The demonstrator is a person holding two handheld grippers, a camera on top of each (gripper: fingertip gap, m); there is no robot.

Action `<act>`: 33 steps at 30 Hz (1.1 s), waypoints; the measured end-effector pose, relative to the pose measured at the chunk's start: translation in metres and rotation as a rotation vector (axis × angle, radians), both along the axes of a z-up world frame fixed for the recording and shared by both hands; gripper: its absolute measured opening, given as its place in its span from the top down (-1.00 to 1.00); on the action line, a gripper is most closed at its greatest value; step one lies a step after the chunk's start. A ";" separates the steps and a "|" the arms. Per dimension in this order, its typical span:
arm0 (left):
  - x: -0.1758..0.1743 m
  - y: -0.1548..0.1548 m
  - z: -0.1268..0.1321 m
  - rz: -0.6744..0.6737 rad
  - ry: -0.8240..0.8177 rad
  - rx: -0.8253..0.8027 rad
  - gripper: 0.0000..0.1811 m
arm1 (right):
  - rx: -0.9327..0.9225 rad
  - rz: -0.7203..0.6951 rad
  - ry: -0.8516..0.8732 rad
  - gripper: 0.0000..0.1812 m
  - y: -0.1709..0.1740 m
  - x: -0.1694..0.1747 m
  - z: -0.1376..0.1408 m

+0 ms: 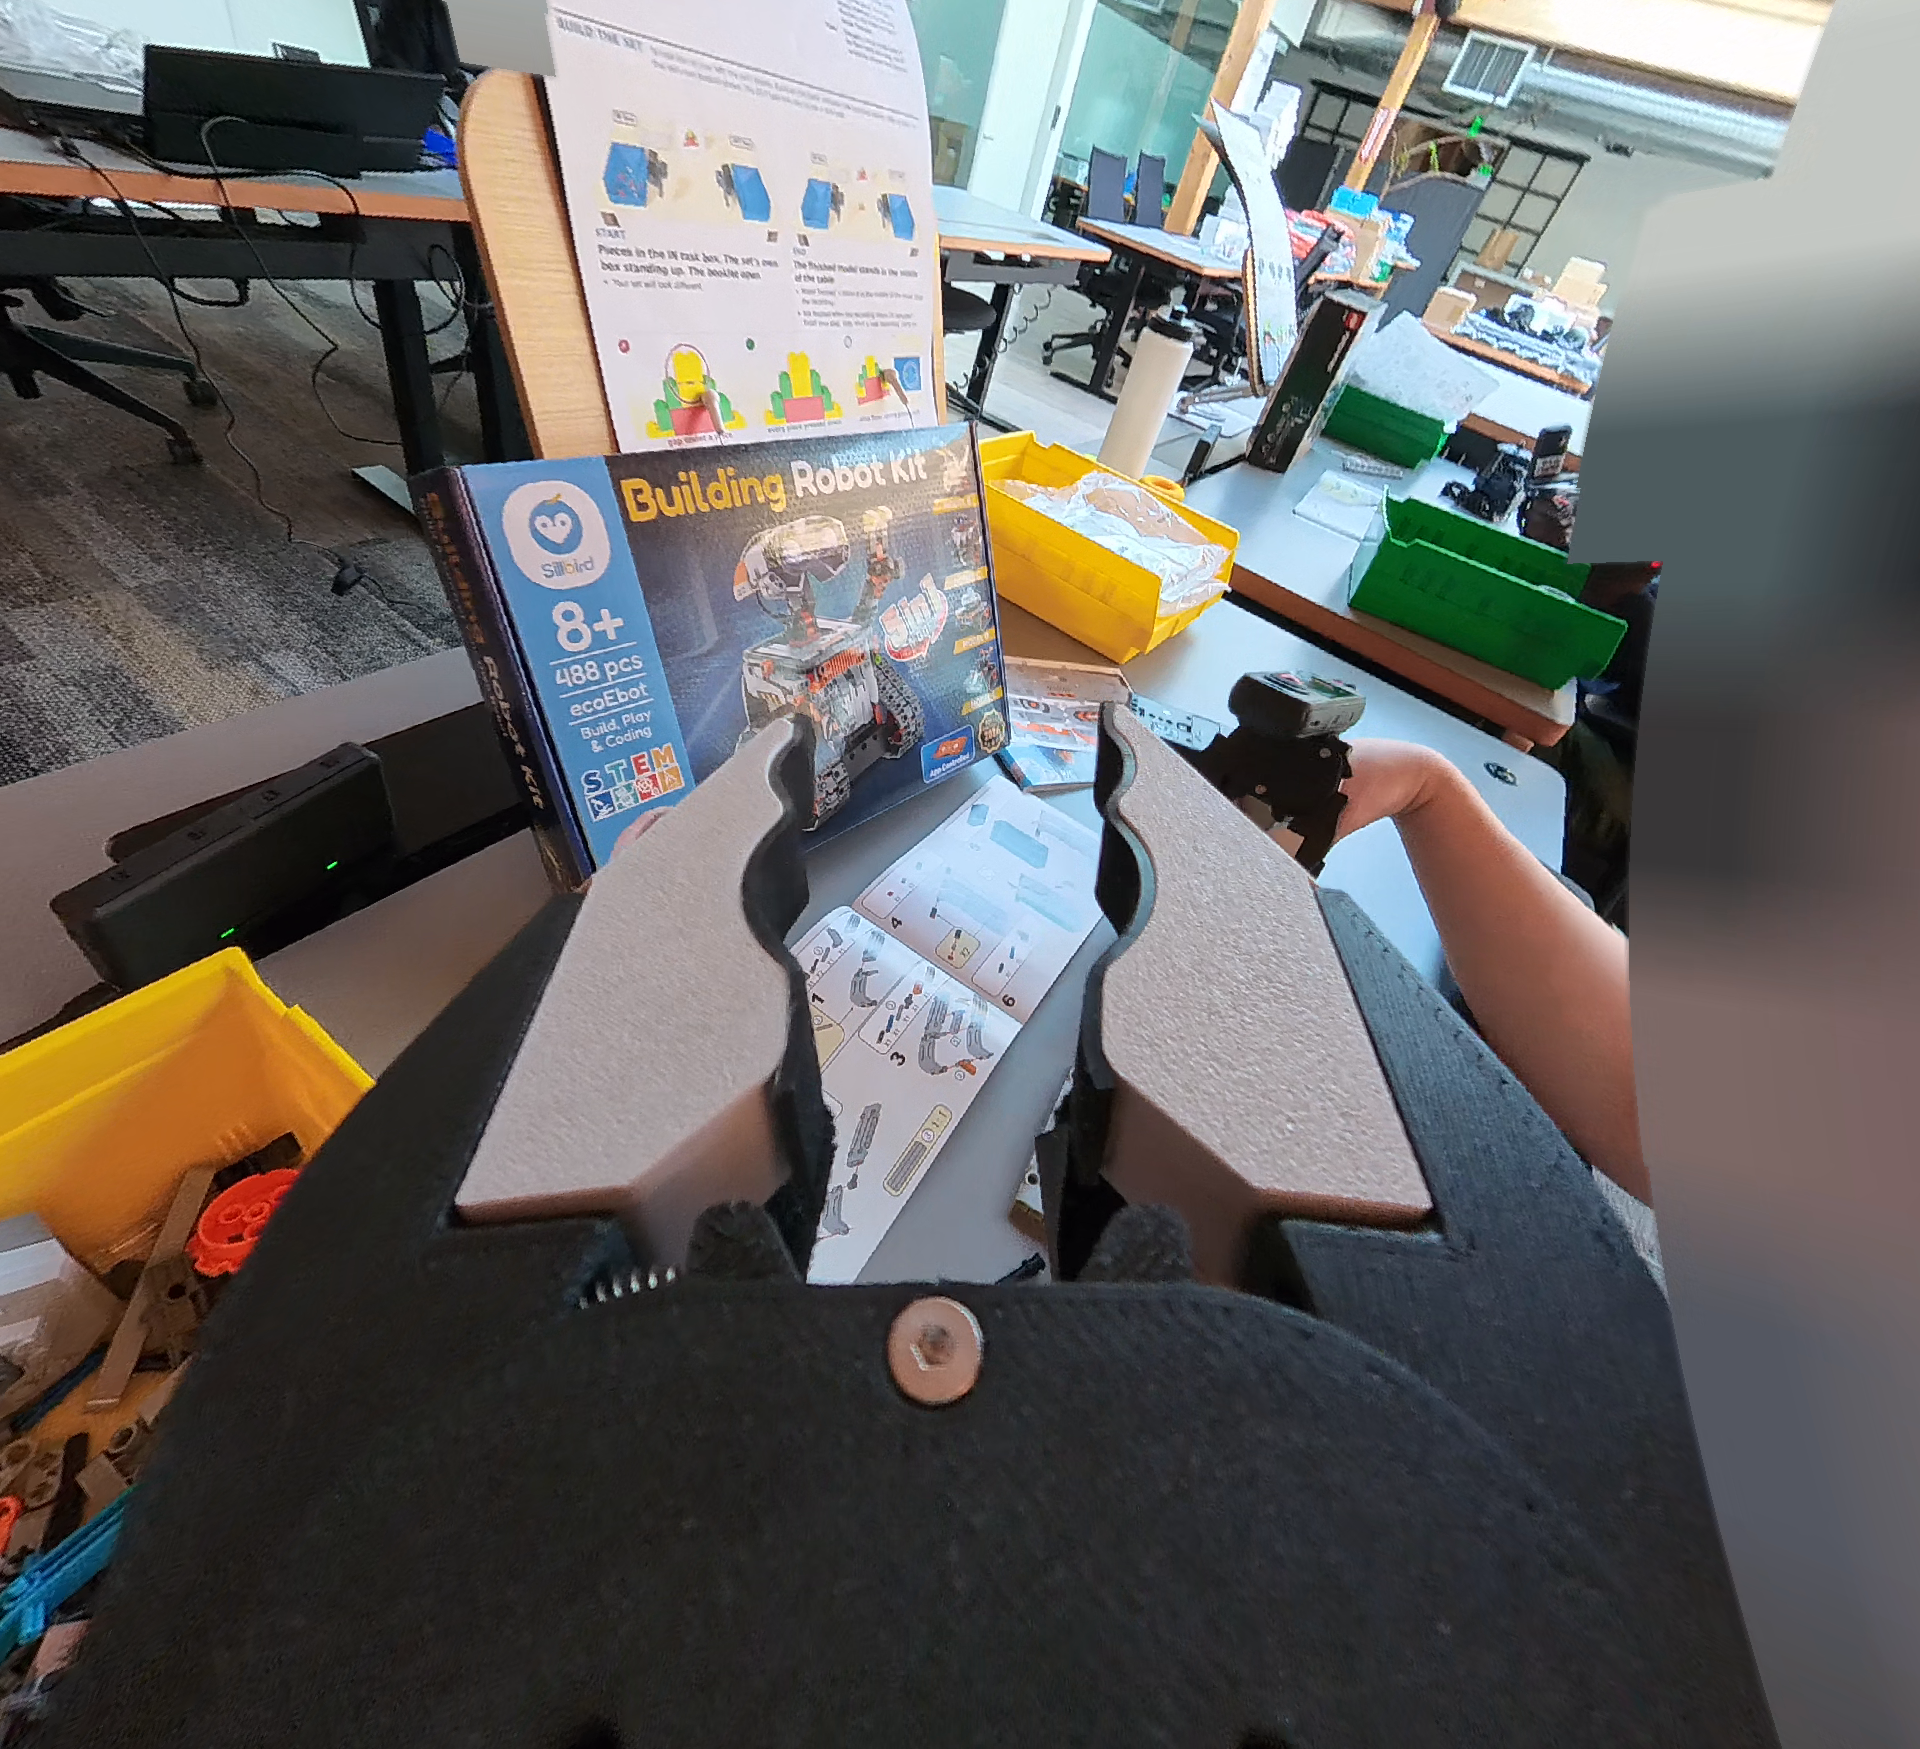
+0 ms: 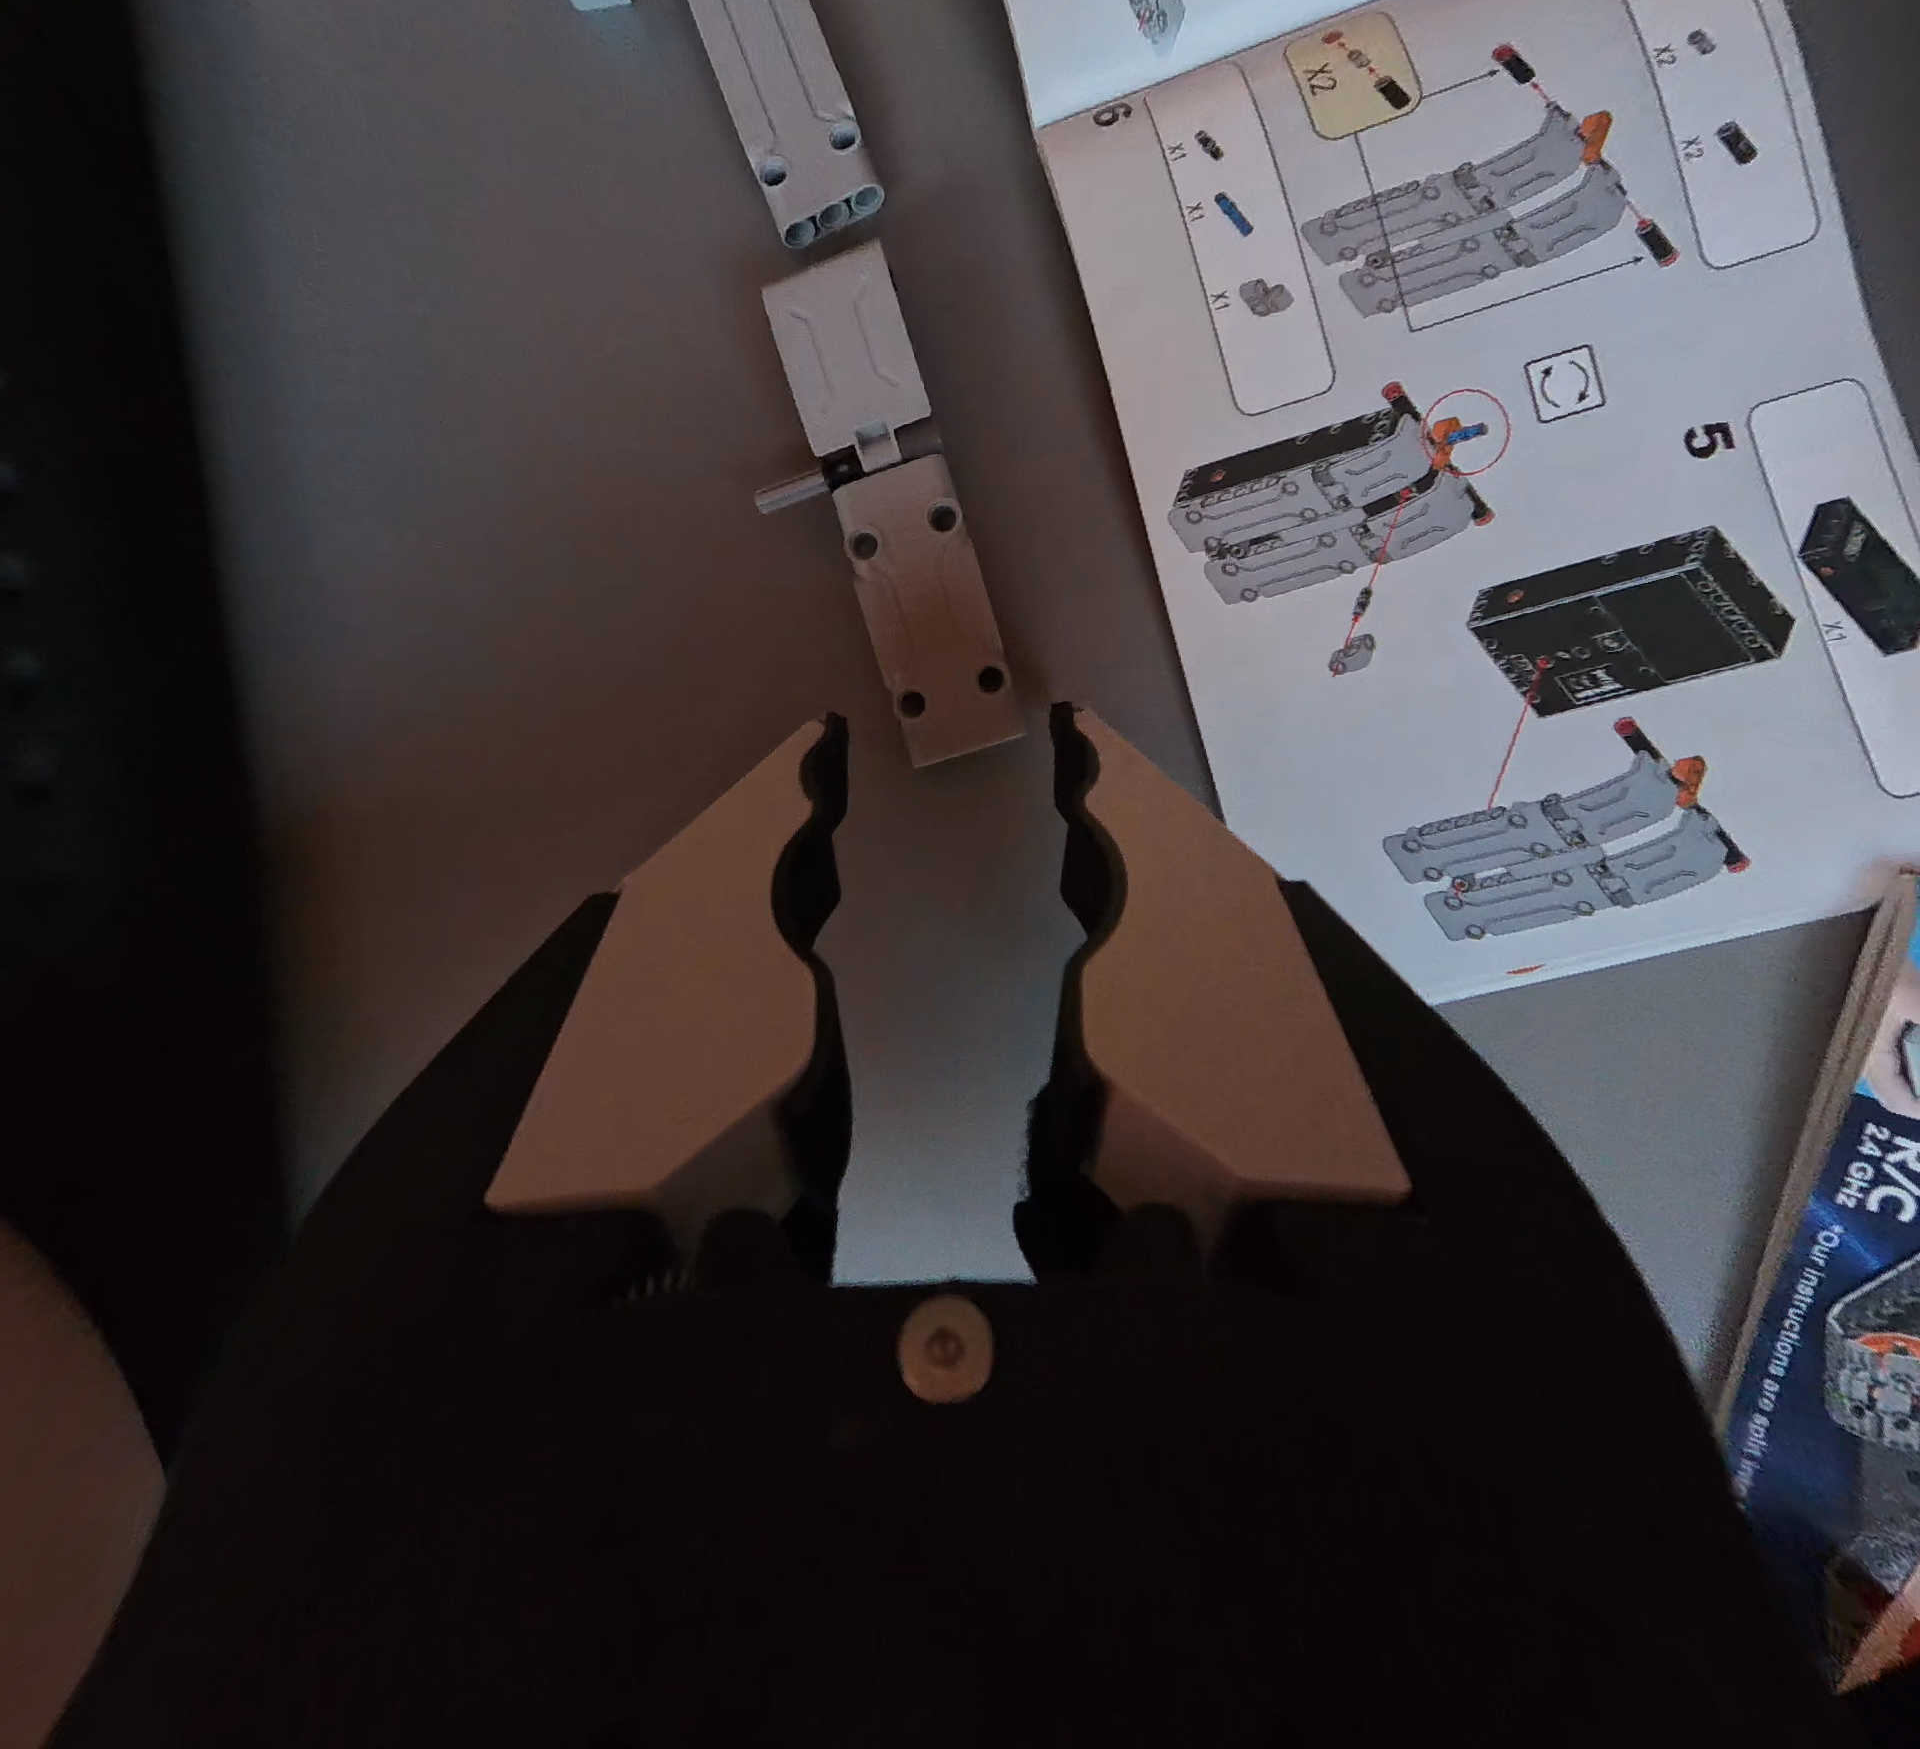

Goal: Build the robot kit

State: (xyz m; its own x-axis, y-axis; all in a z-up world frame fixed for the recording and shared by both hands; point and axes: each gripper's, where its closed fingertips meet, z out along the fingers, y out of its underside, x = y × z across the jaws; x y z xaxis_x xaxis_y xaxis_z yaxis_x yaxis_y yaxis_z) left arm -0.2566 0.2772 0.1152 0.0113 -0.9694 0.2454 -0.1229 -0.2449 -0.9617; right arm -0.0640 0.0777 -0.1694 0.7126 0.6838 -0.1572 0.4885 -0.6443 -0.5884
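Hovering above the open instruction booklet [image 1: 940,961], left gripper [image 1: 945,743] spread wide, holding nothing; kit box [image 1: 727,639] upright just beyond the booklet. Left of that booklet [image 2: 1455,452], right gripper [image 2: 948,723] parted, empty, tips flanking the near end of a hinged grey panel piece [image 2: 894,515].

Grey panels [image 2: 904,556] (booklet [image 2: 1455,452] beside) block table [image 2: 416,556].

Hinged grey panel assembly [image 2: 894,504] flat on table [image 2: 416,452]
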 end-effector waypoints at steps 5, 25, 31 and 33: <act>0.002 0.002 -0.003 -0.004 0.007 -0.013 0.42 | -0.028 0.015 0.023 0.75 -0.003 -0.002 -0.004; -0.002 0.027 -0.005 0.085 -0.010 -0.047 0.46 | 0.525 -0.255 0.005 1.00 0.149 -0.036 0.053; 0.000 0.042 -0.007 0.123 -0.038 -0.080 0.49 | 0.610 -0.208 -0.210 1.00 0.148 -0.022 0.041; 0.001 0.045 -0.008 0.124 -0.044 -0.095 0.50 | 0.626 -0.198 -0.276 1.00 0.150 -0.016 0.035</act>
State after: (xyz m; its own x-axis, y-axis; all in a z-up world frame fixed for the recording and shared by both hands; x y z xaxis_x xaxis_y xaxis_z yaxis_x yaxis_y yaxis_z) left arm -0.2552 0.3220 0.1071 0.1167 -0.9336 0.3387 -0.0445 -0.3456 -0.9373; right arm -0.0804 0.2275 -0.1348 0.7899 0.4404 0.4268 0.5817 -0.3176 -0.7489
